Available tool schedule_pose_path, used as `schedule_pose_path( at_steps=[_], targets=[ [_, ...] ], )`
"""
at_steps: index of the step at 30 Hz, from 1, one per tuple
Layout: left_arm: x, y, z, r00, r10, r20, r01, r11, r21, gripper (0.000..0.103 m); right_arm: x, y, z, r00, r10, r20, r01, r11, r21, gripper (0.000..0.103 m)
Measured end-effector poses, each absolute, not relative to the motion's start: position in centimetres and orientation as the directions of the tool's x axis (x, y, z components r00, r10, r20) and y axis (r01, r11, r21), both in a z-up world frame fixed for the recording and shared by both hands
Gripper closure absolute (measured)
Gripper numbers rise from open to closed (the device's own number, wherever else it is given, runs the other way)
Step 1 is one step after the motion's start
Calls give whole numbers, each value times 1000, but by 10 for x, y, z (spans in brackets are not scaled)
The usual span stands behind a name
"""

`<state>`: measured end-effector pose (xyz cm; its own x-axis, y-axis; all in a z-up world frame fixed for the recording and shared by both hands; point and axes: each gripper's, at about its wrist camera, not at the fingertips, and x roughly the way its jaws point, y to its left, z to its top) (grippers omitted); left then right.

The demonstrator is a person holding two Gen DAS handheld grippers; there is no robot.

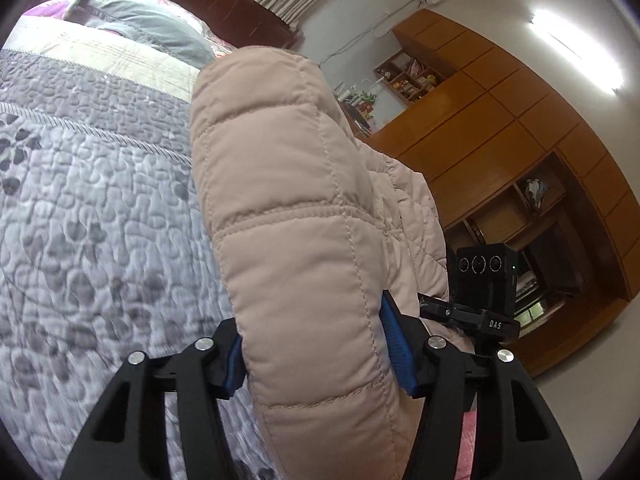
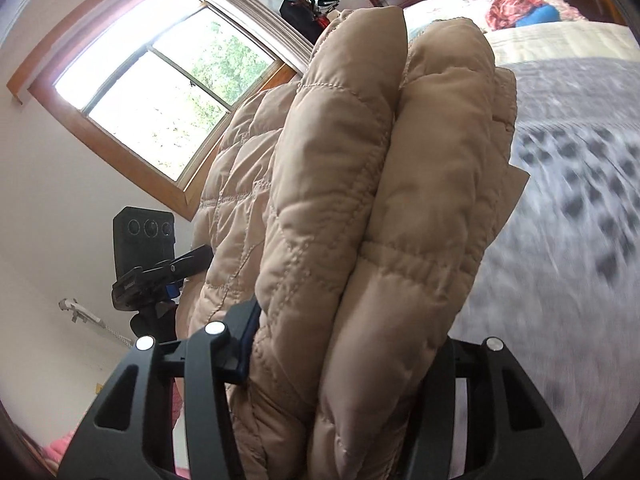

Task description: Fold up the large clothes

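Left wrist view. At nine o'clock we see the bed (image 1: 92, 208) with its grey quilted cover, which serves as the folding surface. At the centre rises the beige padded coat (image 1: 288, 208), lifted off the cover and running from six o'clock up toward twelve. At six o'clock the left claw (image 1: 316, 344) is clamped on a thick roll of the coat, and its blue pads (image 1: 394, 340) press into the padding on either side. We judge that the grip sits on a folded edge so that several layers travel together. At three o'clock stand a wooden wardrobe (image 1: 500, 128) and, nearer, a black camera unit (image 1: 486, 276) on the other claw.

Right wrist view. At ten o'clock we see a window (image 2: 160, 80); at eight o'clock, a second black camera unit (image 2: 144, 236) on the opposite claw. At the centre the same coat (image 2: 360, 200) stands as two thick rolls side by side. At six o'clock the right claw (image 2: 332, 356) is clamped on these rolls; only its near-side pad shows, the other being hidden by fabric. At three o'clock the bed (image 2: 580, 184) appears blurred.

We judge that both claws hold the coat aloft at matching edges so that the fold can be carried over and laid down evenly on the bed.
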<state>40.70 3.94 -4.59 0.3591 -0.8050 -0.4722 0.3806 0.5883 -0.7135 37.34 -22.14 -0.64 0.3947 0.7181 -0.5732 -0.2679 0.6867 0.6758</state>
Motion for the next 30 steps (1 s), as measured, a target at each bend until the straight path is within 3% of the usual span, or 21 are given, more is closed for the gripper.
schedule_pose_path(
  at_steps=[9,11,13,16,20,30],
  targets=[
    [501,68,-100,361,-750,-554,275,654,-705,45,483,-212,-74,312,743,-592,-194,660,726,54],
    [515,73,-120,351,-738,-576,243,666,-705,41,490,-213,-93,301,747,-593,-162,653,740,48],
    [518,79,-130,341,-767,-543,239,630,-739,39,496,-217,-102,299,778,-552,-149,610,779,44],
    [513,82,-128,346,-760,-550,247,639,-728,36,487,-223,-98,307,758,-576,-151,636,757,31],
    [491,91,-120,372,-717,-589,213,684,-698,34,458,-232,-75,336,703,-626,-153,697,701,26],
    [399,98,-92,472,-585,-659,245,806,-539,34,362,-255,-46,398,619,-677,-167,775,610,25]
  ],
)
